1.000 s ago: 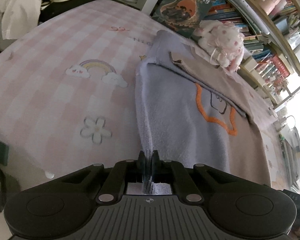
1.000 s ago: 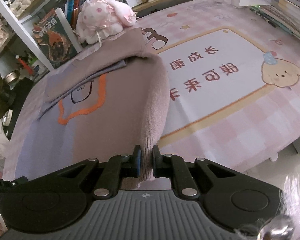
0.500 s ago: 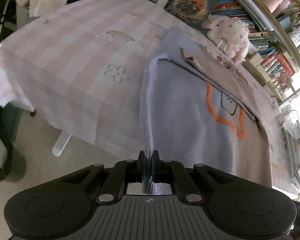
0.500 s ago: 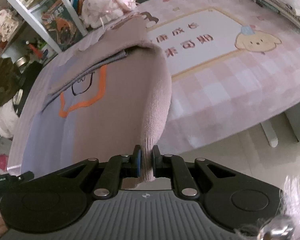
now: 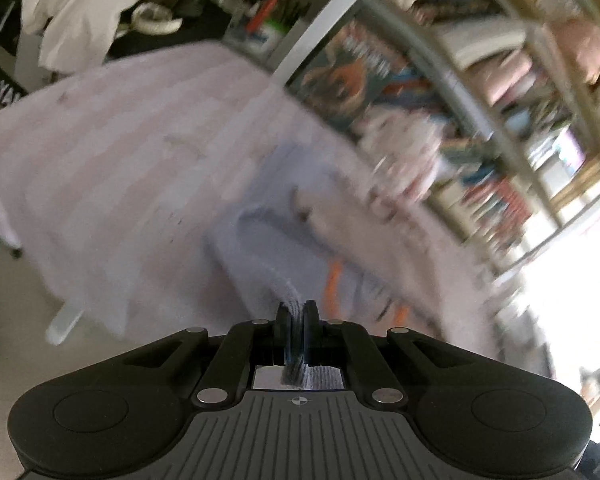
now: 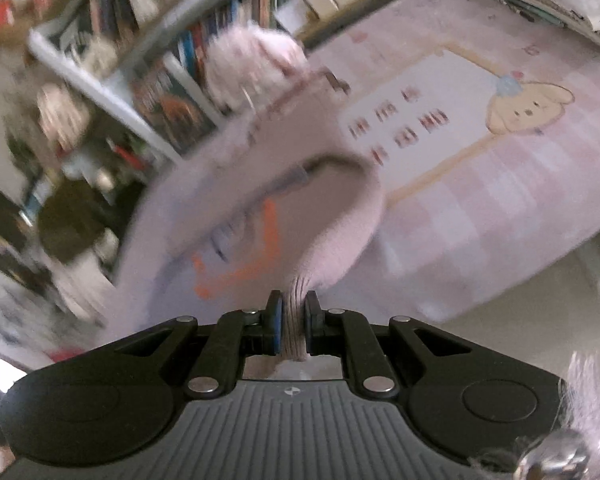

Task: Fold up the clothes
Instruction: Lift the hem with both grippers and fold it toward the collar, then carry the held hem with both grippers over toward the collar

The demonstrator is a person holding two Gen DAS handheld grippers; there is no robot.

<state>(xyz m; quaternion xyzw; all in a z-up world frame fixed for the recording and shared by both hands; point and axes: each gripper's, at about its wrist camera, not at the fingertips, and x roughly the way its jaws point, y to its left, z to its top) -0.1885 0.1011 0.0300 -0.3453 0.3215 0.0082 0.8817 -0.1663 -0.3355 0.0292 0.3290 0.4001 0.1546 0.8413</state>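
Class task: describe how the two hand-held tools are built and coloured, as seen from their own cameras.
Both are black plastic. The left tool has a ribbed grey top plate, a small crosshair mark, round silver screw heads on angled arms, and two dark pads. The right tool is built the same, but its pads have blue faces. No cables or sleeves show.

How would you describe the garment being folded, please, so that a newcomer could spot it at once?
Start at the table under the pink checked cloth, in front of the bookshelves. The sweater lies along the shelf side, its near edge pinched by the left gripper and the right gripper. Only it has lavender and beige halves with an orange outline.
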